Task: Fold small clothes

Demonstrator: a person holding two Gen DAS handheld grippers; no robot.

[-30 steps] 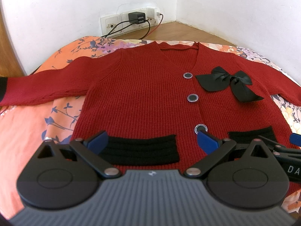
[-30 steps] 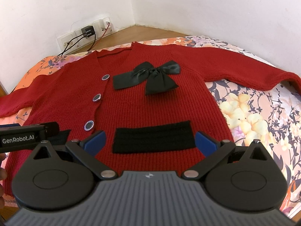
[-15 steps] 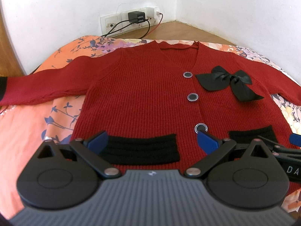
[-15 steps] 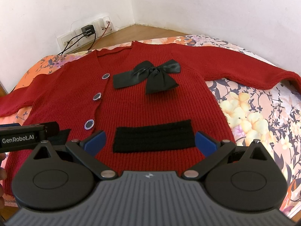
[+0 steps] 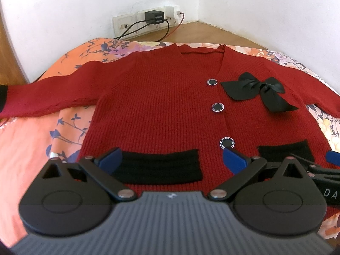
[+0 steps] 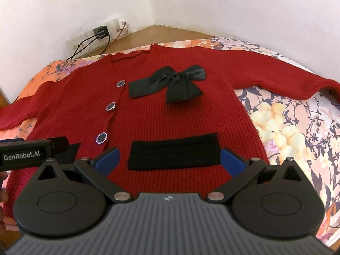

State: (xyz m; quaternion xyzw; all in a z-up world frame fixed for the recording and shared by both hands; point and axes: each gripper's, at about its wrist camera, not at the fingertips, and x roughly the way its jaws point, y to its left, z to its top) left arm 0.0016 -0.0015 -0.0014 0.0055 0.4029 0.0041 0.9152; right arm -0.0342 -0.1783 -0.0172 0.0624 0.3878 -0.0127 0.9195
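A small red knit cardigan (image 5: pixel 161 110) (image 6: pixel 180 114) lies flat, front up, on a floral bedspread, both sleeves spread sideways. It has three round buttons, a black satin bow (image 5: pixel 259 91) (image 6: pixel 170 82) and two black pocket bands (image 5: pixel 159 165) (image 6: pixel 174 153). My left gripper (image 5: pixel 172 159) hovers open over the hem, its blue fingertips either side of the left pocket band. My right gripper (image 6: pixel 170 157) is open too, straddling the right pocket band. Each gripper shows at the edge of the other's view. Nothing is held.
The bedspread (image 5: pixel 31 148) (image 6: pixel 297 131) is orange on the left and floral on the right. Behind it a wooden floor strip (image 5: pixel 201 31) meets white walls, with a socket strip, black charger (image 5: pixel 153 17) and cables. A hand (image 6: pixel 3 197) shows at the left edge.
Hardly anything: both views shifted very slightly, and the cardigan lies as before with both grippers still open over the hem.
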